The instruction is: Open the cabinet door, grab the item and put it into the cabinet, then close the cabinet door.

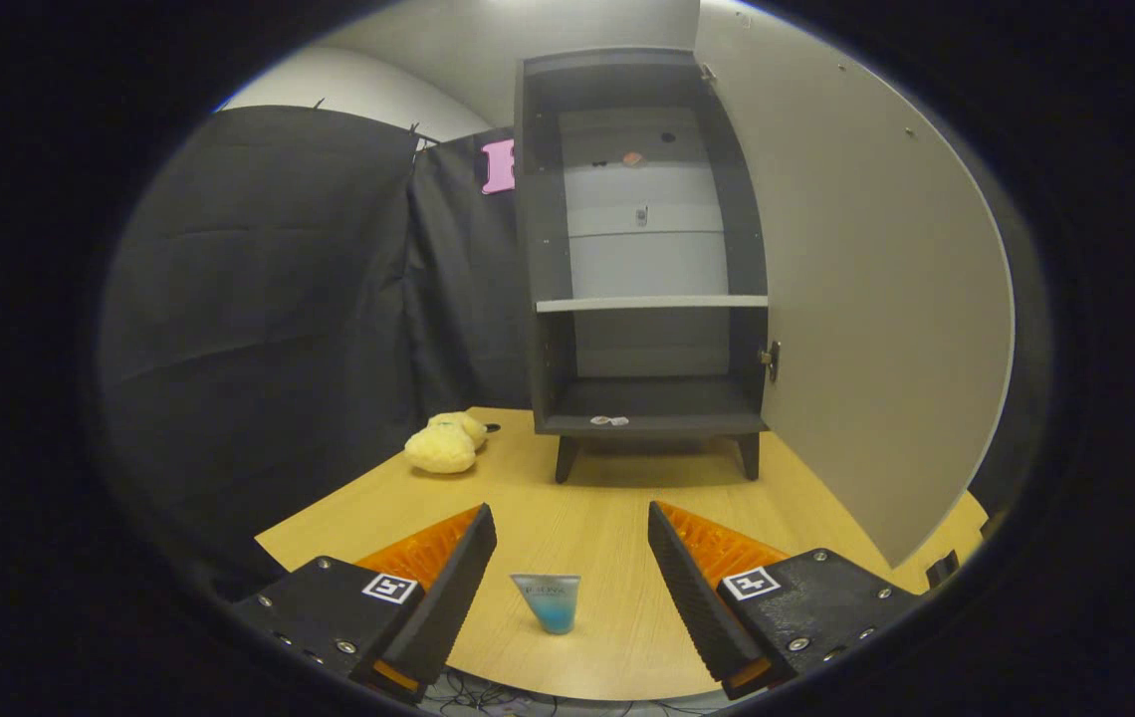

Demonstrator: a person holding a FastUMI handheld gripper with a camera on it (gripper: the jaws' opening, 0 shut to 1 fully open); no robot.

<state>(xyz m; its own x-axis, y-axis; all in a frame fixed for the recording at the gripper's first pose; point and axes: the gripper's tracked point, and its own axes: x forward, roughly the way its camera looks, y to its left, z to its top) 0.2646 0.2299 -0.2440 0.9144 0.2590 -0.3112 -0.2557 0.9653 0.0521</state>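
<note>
Table point(617, 518): pale wood-grain top, smooth, low sheen. Cabinet point(543, 249): dark matt board; door point(866, 299) a flat, matt light panel with a small metal catch. Plush toy point(443, 443): soft, fuzzy cloth. Cup point(548, 600): clear glossy plastic (looks thin). Gripper point(572, 558) spread wide; inner faces of fingers point(692, 583) ribbed, matt.

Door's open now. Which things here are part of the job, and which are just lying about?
Job:
cabinet, door swung open
small blue-tipped tube, between the open fingers of the gripper, untouched

Lying about:
yellow plush toy, left of the cabinet
small scraps on the cabinet floor
</note>
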